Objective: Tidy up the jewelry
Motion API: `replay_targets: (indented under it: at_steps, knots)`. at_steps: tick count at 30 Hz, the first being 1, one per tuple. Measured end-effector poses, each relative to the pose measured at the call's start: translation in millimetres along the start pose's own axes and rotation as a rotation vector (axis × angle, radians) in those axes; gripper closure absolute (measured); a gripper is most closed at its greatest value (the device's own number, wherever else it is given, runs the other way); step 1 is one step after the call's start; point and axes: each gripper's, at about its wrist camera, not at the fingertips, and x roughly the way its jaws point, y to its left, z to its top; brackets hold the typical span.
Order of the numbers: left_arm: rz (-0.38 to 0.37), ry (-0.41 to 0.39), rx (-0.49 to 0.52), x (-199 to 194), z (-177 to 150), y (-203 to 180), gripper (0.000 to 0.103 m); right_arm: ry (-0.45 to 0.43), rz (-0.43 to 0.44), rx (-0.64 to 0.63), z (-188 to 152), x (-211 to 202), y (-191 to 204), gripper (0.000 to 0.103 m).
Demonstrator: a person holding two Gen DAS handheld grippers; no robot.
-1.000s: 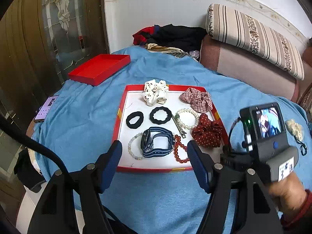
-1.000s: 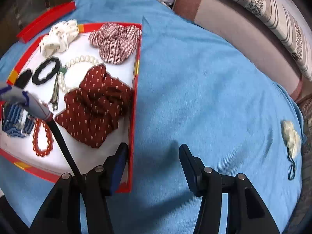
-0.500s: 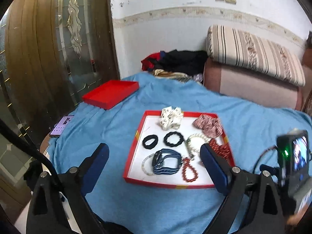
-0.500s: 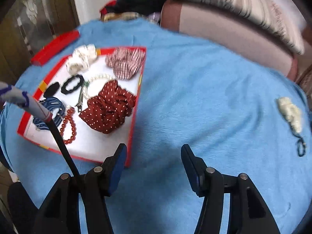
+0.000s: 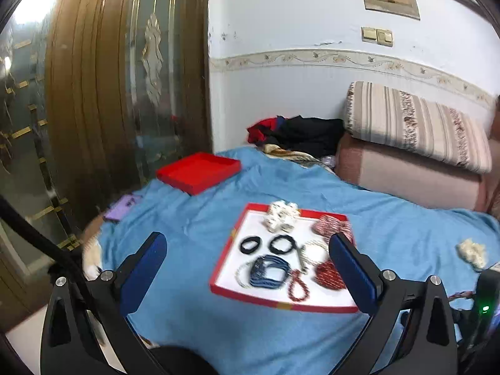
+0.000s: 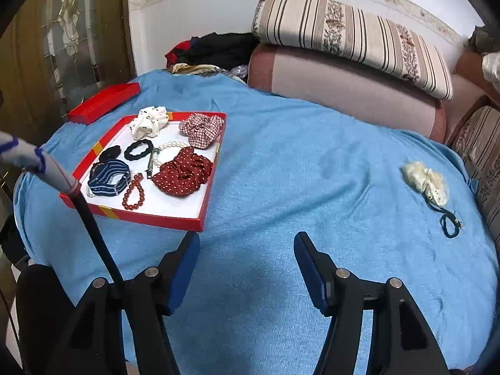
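A red-rimmed white tray [image 6: 204, 209] [image 5: 223, 254] lies on the blue cloth. It holds a white scrunchie [image 6: 148, 122], a plaid scrunchie [image 6: 201, 126], a dark red dotted scrunchie [image 6: 182, 173], two black hair ties [image 6: 138, 149], a pearl bracelet [image 6: 170, 145], a red bead bracelet [image 6: 133, 191] and a blue striped band [image 6: 107, 176]. A cream scrunchie [image 6: 425, 181] and a dark cord [image 6: 450, 226] lie apart at the right. My left gripper [image 5: 247, 262] is open and empty, raised in front of the tray. My right gripper [image 6: 247, 262] is open and empty above the cloth, right of the tray.
A red lid [image 5: 198, 172] lies at the far left of the cloth, with a purple phone [image 5: 122, 207] near it. A pile of clothes [image 5: 297, 136] and a striped sofa cushion [image 5: 415, 125] are behind. A wood and glass door [image 5: 93, 93] stands left.
Both grippers have pulled back and up from the tray, so it looks smaller and farther away. Both stayed open and empty. Nothing in the tray has moved.
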Motion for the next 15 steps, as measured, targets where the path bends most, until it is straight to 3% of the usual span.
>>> replay_targets:
  at_steps: [11,15]
  knots:
    - [-0.028,0.061,-0.032,-10,-25,9,0.000,-0.029,-0.006,0.020,-7,-20,2,0.032]
    - [-0.029,0.104,0.025,-8,-37,-1,0.000,-0.031,-0.027,0.022,-9,-20,1,0.031]
